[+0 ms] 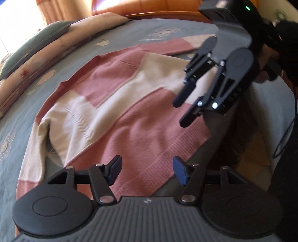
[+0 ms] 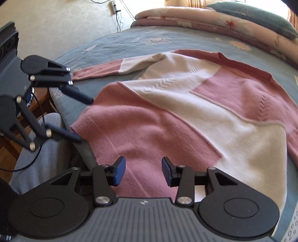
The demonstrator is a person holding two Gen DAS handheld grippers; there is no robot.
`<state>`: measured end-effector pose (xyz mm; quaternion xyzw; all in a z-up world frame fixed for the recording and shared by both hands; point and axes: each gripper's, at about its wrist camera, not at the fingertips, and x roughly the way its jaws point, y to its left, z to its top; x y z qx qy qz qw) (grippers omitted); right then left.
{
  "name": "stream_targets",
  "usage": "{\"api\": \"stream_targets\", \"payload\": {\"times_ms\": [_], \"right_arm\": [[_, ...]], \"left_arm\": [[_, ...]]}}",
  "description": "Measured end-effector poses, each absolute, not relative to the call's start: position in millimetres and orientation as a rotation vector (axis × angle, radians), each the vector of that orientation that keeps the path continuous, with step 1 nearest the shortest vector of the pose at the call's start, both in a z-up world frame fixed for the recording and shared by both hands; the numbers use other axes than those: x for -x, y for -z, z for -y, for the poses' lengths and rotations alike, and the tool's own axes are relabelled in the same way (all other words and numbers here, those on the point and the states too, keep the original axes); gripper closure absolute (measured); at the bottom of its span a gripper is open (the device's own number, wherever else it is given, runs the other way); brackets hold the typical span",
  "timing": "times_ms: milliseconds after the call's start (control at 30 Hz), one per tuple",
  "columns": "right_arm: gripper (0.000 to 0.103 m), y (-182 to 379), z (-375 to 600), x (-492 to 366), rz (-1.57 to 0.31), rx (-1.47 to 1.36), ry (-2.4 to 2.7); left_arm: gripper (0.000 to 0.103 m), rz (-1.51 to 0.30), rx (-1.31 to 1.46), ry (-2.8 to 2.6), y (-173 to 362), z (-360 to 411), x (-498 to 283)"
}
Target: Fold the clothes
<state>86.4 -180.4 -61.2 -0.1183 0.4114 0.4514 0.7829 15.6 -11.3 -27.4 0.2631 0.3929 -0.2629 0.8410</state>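
A pink and cream patchwork sweater (image 1: 130,119) lies spread flat on a blue-grey flowered bedspread (image 1: 33,96). Its ribbed hem (image 1: 167,160) is nearest me. One sleeve (image 2: 104,69) stretches out sideways across the bedspread (image 2: 111,46). My left gripper (image 1: 147,172) hovers open just over the hem, with nothing between its blue pads. In the right wrist view the left gripper (image 2: 83,120) is at the sweater's (image 2: 186,115) hem corner. My right gripper (image 2: 143,171) stands open above the pink lower panel, its pads apart and empty. It also shows in the left wrist view as the right gripper (image 1: 183,113).
A folded flowered quilt (image 2: 204,20) and a grey-green pillow (image 2: 251,14) lie along the far side of the bed. A person's leg in light grey trousers (image 2: 46,158) stands at the bed edge over a wooden floor (image 2: 7,158). Cables hang on the wall (image 2: 117,16).
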Motion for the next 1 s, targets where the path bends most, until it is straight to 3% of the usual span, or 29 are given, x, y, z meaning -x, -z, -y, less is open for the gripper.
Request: {"api": "stream_targets", "payload": {"times_ms": [267, 500, 800, 1000], "right_arm": [[0.045, 76, 226, -82, -1.036, 0.014, -1.012], [0.043, 101, 231, -76, -1.108, -0.111, -1.014], [0.041, 96, 241, -93, -1.022, -0.341, -1.013], [0.041, 85, 245, -101, -0.995, -0.344, -0.993]], "left_arm": [[0.042, -0.812, -0.677, 0.647, 71, 66, -11], [0.042, -0.778, -0.721, 0.631, 79, 76, -9], [0.041, -0.723, -0.743, 0.615, 82, 79, -11], [0.04, -0.698, -0.758, 0.59, 83, 76, -15]]}}
